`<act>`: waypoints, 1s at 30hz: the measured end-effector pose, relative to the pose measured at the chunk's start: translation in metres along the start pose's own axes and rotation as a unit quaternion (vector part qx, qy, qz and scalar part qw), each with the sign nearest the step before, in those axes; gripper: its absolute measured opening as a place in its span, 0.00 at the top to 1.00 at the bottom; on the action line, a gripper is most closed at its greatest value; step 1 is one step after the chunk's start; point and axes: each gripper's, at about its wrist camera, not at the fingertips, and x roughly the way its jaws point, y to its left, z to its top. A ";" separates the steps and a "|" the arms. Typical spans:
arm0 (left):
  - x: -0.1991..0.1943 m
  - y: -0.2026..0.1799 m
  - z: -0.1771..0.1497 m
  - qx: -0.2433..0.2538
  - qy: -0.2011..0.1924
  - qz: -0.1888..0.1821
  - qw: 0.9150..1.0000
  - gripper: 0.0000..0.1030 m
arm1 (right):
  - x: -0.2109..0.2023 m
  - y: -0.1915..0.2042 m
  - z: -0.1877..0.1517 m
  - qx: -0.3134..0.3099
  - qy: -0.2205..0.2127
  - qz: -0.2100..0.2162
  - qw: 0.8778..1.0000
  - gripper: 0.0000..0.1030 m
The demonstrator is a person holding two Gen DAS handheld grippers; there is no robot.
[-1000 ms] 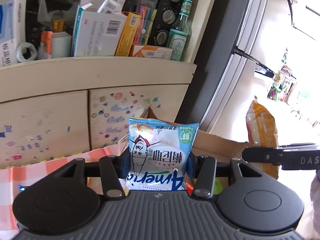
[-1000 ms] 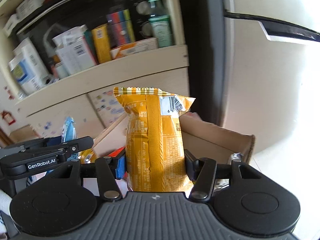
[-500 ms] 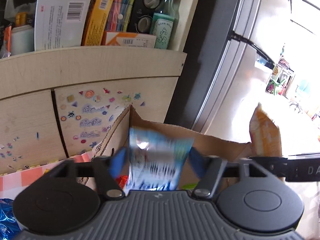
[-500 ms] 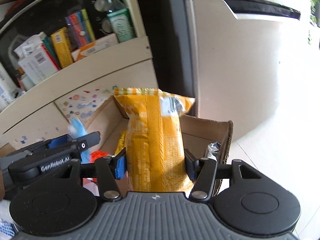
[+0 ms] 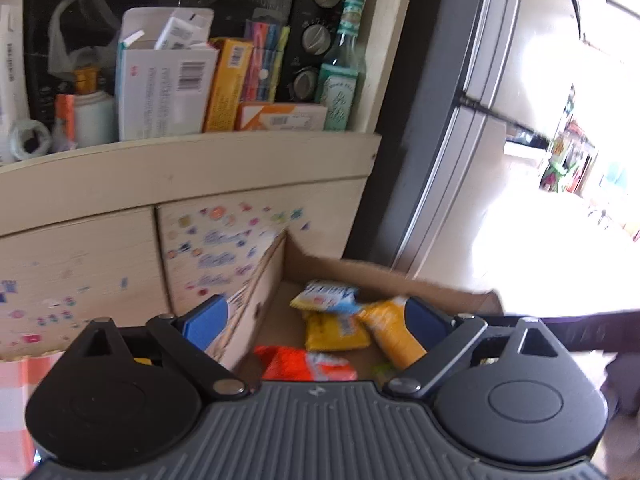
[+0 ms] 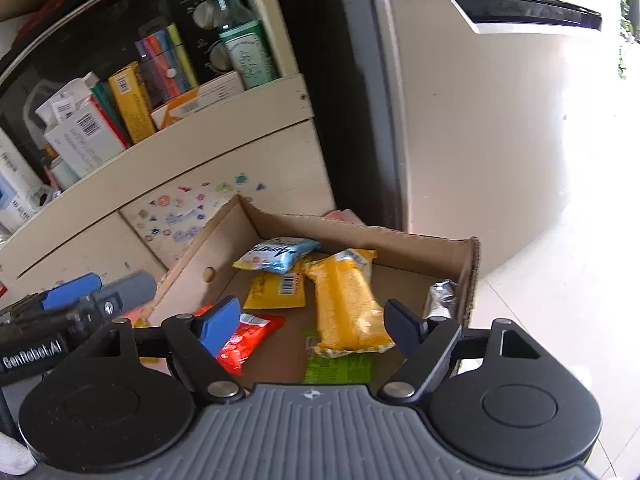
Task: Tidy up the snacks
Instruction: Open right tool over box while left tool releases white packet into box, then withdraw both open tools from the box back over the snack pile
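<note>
An open cardboard box [image 6: 470, 268] [image 5: 360, 272] holds snack packets. The blue-white packet [image 6: 280, 254] [image 5: 326, 294] lies at the back of the box. The long orange-yellow packet [image 6: 346, 304] [image 5: 392, 330] lies in the middle. A smaller yellow packet [image 6: 276, 290], a red packet [image 6: 244, 338] [image 5: 304, 364], a green one [image 6: 338, 368] and a silver one [image 6: 440, 300] also lie inside. My left gripper [image 5: 316, 318] is open and empty above the box. My right gripper [image 6: 310, 322] is open and empty above the box. The left gripper also shows in the right wrist view [image 6: 84, 300].
A wooden cabinet [image 5: 200, 184] with stickers on its drawers stands behind the box; its shelf holds boxes [image 5: 164, 80], a green bottle [image 5: 342, 68] and a black appliance. A fridge door [image 6: 480, 120] stands to the right. A checked orange cloth [image 5: 12, 380] shows at lower left.
Both grippers have opened. The blue-white packet and the orange-yellow packet have dropped from the grippers and now lie in the cardboard box.
</note>
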 end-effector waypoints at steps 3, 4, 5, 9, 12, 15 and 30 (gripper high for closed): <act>-0.005 0.012 -0.006 -0.009 0.020 0.004 1.000 0.08 | 0.002 0.007 -0.002 -0.014 0.004 0.009 1.000 0.16; -0.008 0.016 -0.009 -0.014 0.023 0.007 1.000 0.08 | 0.003 0.010 -0.002 -0.019 0.006 0.013 1.000 0.16; -0.010 0.020 -0.010 -0.017 0.026 0.011 0.999 0.08 | 0.003 0.012 -0.003 -0.024 0.007 0.016 1.000 0.15; -0.023 0.037 -0.016 -0.014 0.030 0.033 0.999 0.08 | 0.004 0.023 -0.009 -0.047 0.014 0.033 0.998 0.15; -0.035 0.054 -0.021 -0.018 0.028 0.051 0.998 0.08 | 0.003 0.032 -0.013 -0.065 0.016 0.039 0.997 0.14; -0.043 0.072 -0.024 -0.033 0.031 0.066 0.997 0.08 | 0.005 0.040 -0.017 -0.076 0.021 0.047 0.996 0.13; -0.050 0.112 -0.046 -0.062 0.070 0.110 0.989 0.07 | 0.008 0.087 -0.047 -0.170 0.044 0.088 0.981 0.13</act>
